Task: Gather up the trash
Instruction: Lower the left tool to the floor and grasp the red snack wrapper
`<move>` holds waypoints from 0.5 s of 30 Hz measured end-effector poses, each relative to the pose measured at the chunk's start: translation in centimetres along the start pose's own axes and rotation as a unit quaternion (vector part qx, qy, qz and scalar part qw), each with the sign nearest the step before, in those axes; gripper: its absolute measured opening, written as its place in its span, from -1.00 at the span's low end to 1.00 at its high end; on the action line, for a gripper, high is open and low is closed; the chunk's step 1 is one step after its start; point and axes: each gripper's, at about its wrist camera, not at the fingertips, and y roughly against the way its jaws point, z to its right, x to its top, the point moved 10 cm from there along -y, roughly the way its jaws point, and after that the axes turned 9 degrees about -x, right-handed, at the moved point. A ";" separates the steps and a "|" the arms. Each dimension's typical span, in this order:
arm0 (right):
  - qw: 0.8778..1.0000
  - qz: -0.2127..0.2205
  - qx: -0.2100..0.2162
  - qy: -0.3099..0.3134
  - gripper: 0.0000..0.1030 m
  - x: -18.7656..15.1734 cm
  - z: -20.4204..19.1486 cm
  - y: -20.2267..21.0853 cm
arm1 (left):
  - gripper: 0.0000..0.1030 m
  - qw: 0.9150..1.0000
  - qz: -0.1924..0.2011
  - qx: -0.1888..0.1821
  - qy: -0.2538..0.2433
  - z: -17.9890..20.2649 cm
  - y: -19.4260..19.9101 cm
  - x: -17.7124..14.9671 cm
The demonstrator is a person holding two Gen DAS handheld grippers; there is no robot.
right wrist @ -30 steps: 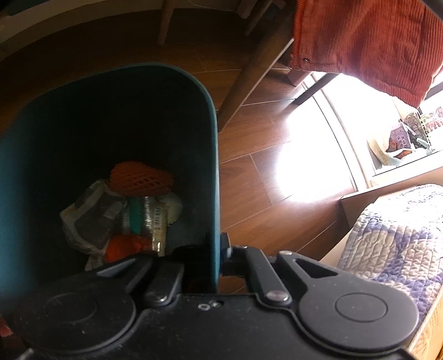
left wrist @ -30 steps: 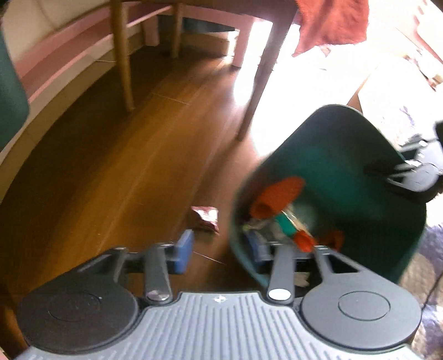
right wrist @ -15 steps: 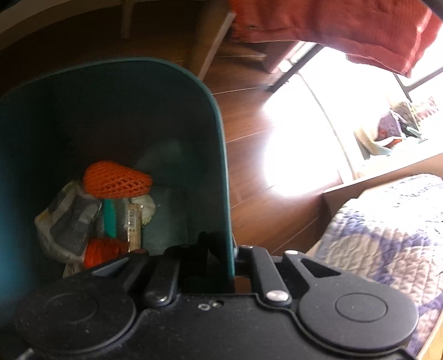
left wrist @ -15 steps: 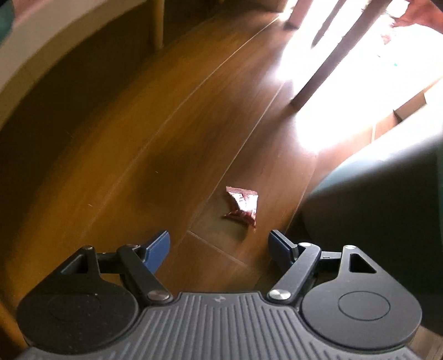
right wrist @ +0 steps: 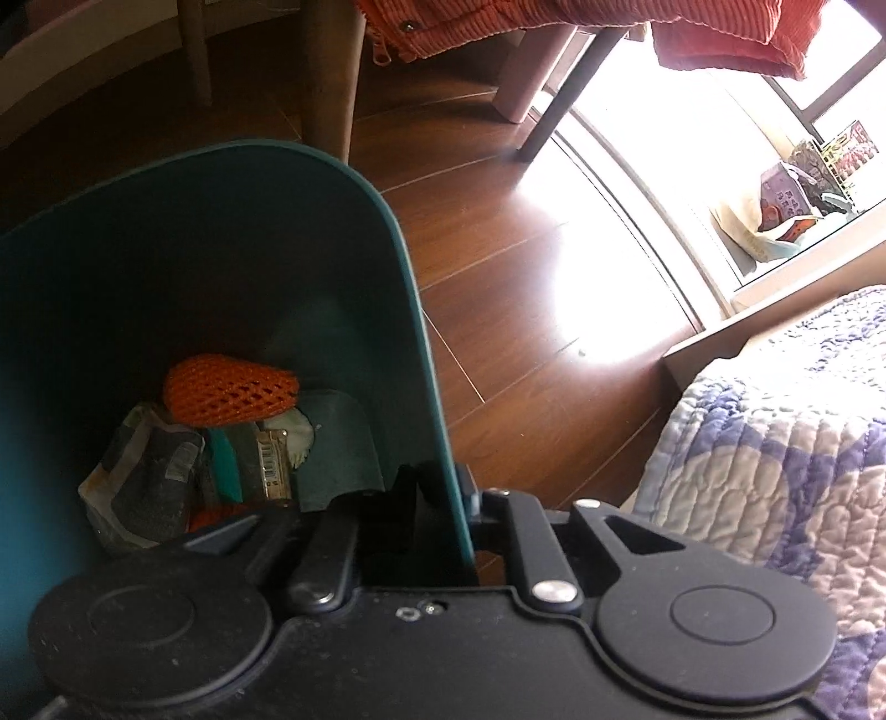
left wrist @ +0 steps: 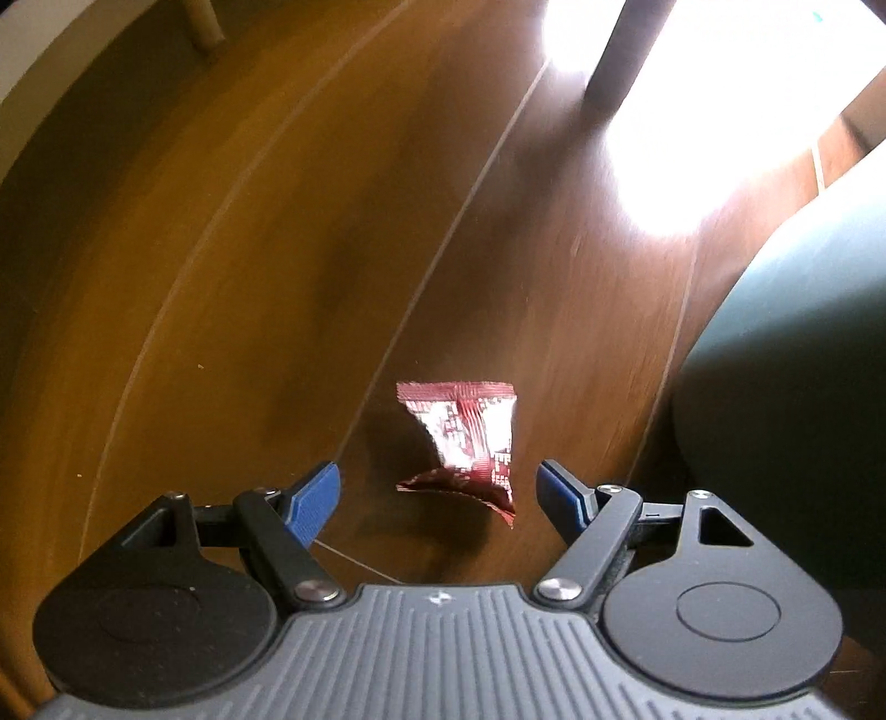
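A crumpled red foil wrapper [left wrist: 468,443] lies on the wooden floor [left wrist: 277,277]. My left gripper [left wrist: 437,498] is open just above it, with its blue fingertips [left wrist: 313,501] on either side of the wrapper's near end. My right gripper [right wrist: 443,498] is shut on the rim of a dark green trash bin [right wrist: 404,288], with one finger inside and one outside the wall. The bin holds an orange foam net [right wrist: 230,390], paper wrappers and a bottle. The bin's outer wall also shows in the left wrist view [left wrist: 786,343] at the right.
A table leg [left wrist: 620,55] stands ahead of the wrapper beside a bright sun patch. In the right wrist view a wooden chair leg [right wrist: 329,77] stands behind the bin, an orange cloth [right wrist: 554,22] hangs above, and a quilted bed [right wrist: 775,432] is at the right.
My left gripper has moved away from the bin and down toward the red wrapper, which is now between its open fingers. My right gripper keeps holding the bin rim.
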 end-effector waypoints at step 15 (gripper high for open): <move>0.999 -0.003 0.042 -0.024 -0.77 -0.3 -0.4 -0.7 | -0.10 1.000 -0.023 0.007 0.015 -0.9 -1.4 -1.2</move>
